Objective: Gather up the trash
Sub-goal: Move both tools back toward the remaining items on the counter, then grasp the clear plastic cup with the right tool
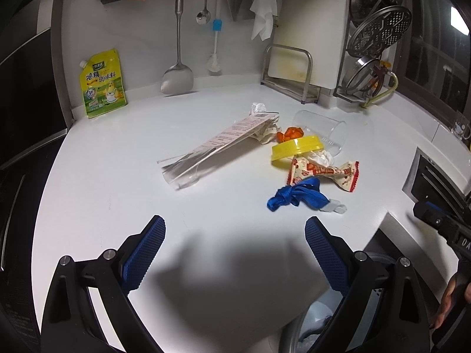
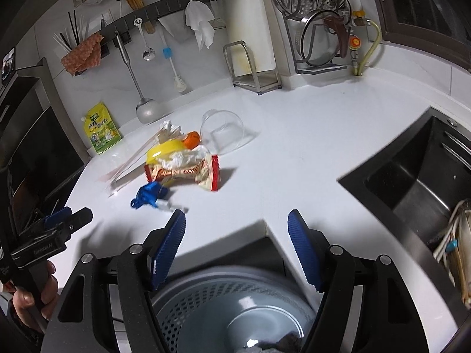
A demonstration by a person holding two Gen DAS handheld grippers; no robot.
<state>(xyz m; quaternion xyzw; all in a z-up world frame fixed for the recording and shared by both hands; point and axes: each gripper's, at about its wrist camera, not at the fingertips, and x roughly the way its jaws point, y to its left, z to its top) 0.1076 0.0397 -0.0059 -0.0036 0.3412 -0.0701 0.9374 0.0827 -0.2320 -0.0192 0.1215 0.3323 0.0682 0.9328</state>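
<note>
Near the middle of the white table [image 1: 123, 194] the trash is lying in a loose heap: a red-and-cream snack wrapper [image 1: 323, 174] is sitting beside a yellow lid [image 1: 295, 147], with crumpled white plastic [image 1: 321, 156] tucked between them. Just in front of the wrapper a knotted blue strap [image 1: 294, 197] is resting on the table, its clear clip toward the edge. Behind the lid an orange scrap [image 1: 290, 133] is showing, and a clear plastic cup [image 1: 321, 131] is lying on its side beside it. To the left a long clear package with a printed label [image 1: 217, 147] is stretching away from the heap, crumpled paper [image 1: 259, 108] at its far end.

Both tools are hovering short of the heap. The left hand-held gripper [image 1: 234, 253] is standing spread over bare table, nothing between its blue pads. The right hand-held gripper [image 2: 237, 250] is spread too, empty, over the table's front corner, with a grey perforated bin [image 2: 182, 309] below it. A dark sink [image 2: 412, 182] is sitting to the right.
</note>
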